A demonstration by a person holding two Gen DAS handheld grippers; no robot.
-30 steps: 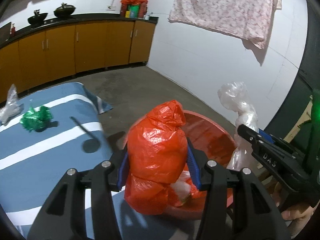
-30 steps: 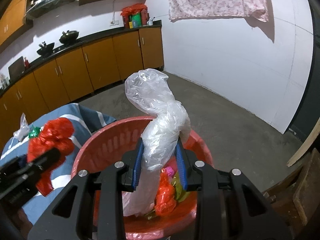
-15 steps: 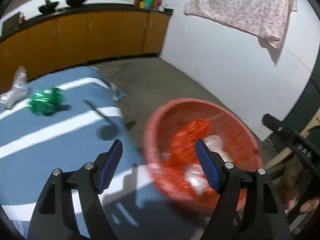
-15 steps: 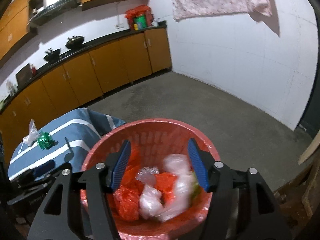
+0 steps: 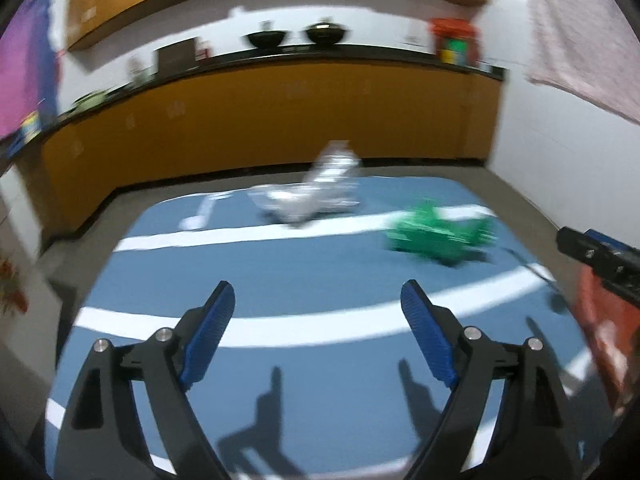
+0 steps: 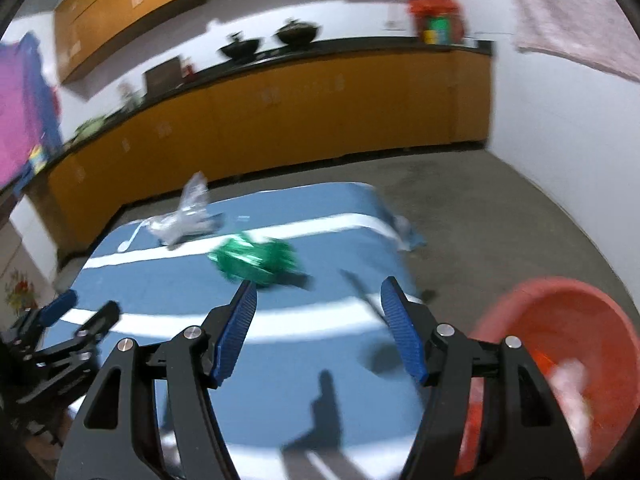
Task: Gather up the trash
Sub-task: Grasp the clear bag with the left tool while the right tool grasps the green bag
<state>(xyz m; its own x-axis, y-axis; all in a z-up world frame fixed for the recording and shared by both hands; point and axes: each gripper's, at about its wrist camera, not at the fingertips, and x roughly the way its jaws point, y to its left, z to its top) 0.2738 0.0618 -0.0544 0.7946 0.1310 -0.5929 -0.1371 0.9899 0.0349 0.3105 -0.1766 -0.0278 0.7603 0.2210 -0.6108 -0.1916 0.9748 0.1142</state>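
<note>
Both tools now off basket (image 6: 560, 304); trash blurred.

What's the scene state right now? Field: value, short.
left claw: open, empty, over the cloth
right claw: open, empty
cloth: blue, white stripes
green bag: on cloth, ahead of right claw
clear bag: on cloth, far side
spoon: white, left of clear bag
basket: red, right of cloth, holds trash

Wrapper (image 6: 256, 258) on table (image 6: 320, 380), basket (image 6: 576, 320) right.
</note>
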